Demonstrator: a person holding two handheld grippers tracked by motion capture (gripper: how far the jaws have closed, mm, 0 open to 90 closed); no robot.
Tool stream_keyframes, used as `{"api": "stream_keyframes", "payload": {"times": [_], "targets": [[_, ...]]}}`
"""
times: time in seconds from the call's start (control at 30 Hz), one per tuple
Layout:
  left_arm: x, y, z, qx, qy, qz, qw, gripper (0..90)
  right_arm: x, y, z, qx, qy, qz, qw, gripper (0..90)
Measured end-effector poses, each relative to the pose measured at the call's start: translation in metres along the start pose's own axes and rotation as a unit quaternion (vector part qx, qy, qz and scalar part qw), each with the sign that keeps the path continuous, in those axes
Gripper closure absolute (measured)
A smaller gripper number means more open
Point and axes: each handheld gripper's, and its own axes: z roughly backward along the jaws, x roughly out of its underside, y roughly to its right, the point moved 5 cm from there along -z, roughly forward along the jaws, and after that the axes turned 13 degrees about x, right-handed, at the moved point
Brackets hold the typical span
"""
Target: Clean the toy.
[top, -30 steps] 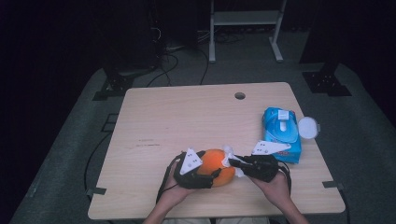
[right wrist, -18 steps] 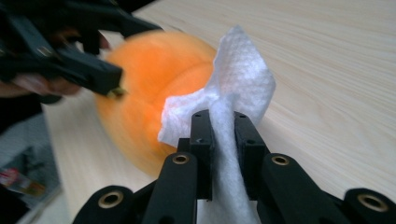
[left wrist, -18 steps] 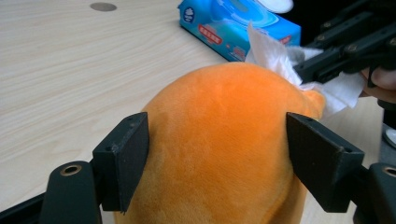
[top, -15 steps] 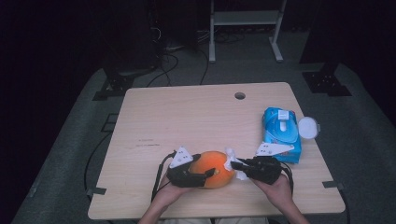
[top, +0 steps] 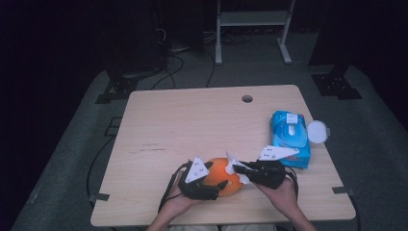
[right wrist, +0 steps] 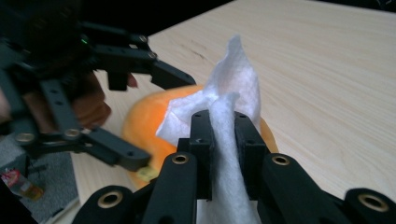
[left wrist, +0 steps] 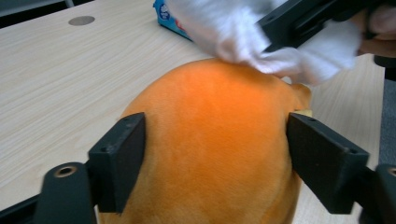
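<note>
Left gripper: nearest the person; its jaws stand on either side of the orange plush toy, the black pads against the fur in the left gripper view, so it looks clamped on the toy and steadying it.
Orange plush toy: lies on the surface near its front edge, between the two grippers; a small yellow tag peeks out low on its side in the right gripper view.
Right gripper: jaws closed on a white wipe, the sheet pinched between the pads and standing up in a peak beyond them.
White wipe: its free end touches the top of the toy in the left gripper view.
Progress: judging from this, the wipe is already out of the pack and in hand, and the toy is held fast; the cleaning of the fur seems under way at the top, and the sides and underside look like what is left.
Wipes pack: blue, lying flat toward the right edge of the surface, well apart from the toy.
Round white lid: just beside the pack, at the surface's right edge.
Writing: print on the pack is too small to read; no brand can be made out.
Cable hole: far side of the surface, past everything else.
</note>
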Motion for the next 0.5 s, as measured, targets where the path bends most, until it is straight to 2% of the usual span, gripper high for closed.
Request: {"api": "stream_keyframes", "payload": {"times": [0.07, 0.1, 0.13, 0.17, 0.2, 0.23, 0.27, 0.3, 0.4, 0.43, 0.5], "targets": [[-0.001, -0.001, 0.002, 0.008, -0.001, 0.002, 1.0, 17.0, 0.005, 0.004, -0.004, -0.004, -0.01, -0.002, 0.9999, 79.9], [-0.005, -0.005, 0.008, 0.023, 0.012, 0.022, 0.9994, 15.5, 0.008, 0.005, -0.004, -0.007, -0.014, -0.002, 0.9999, 79.9], [-0.007, -0.008, 0.01, 0.02, 0.02, 0.037, 0.9989, 13.9, 0.009, 0.005, -0.002, -0.012, -0.016, -0.002, 0.9998, 79.9], [-0.006, -0.013, 0.011, 0.015, 0.011, 0.051, 0.9985, 11.8, 0.01, 0.004, 0.0, -0.013, -0.017, 0.002, 0.9998, 79.8], [-0.006, -0.013, 0.011, 0.015, 0.011, 0.051, 0.9985, 10.6, 0.01, 0.003, 0.001, -0.013, -0.018, 0.005, 0.9997, 79.8], [0.002, -0.018, 0.006, 0.027, -0.004, 0.092, 0.9954, 10.6, 0.01, 0.003, 0.002, -0.012, -0.018, 0.006, 0.9998, 79.7], [0.006, -0.018, 0.002, 0.03, -0.006, 0.104, 0.9941, 10.8, 0.011, 0.002, 0.001, -0.013, -0.019, 0.004, 0.9997, 79.7], [0.007, -0.018, 0.001, 0.028, -0.009, 0.097, 0.9949, 12.3, 0.01, 0.003, 0.0, -0.013, -0.02, 0.002, 0.9997, 79.7], [0.001, -0.013, 0.005, -0.004, 0.003, 0.043, 0.999, 28.8, 0.006, 0.002, 0.0, -0.007, -0.015, -0.001, 0.9999, 79.7], [-0.002, -0.011, 0.006, -0.019, 0.015, 0.023, 0.9994, 32.1, 0.003, 0.001, 0.0, -0.005, -0.011, -0.001, 0.9999, 79.7], [-0.007, -0.009, 0.006, -0.056, 0.023, -0.011, 0.9981, 34.0, -0.002, -0.001, 0.002, -0.002, 0.001, 0.002, 1.0, 79.7]]}}
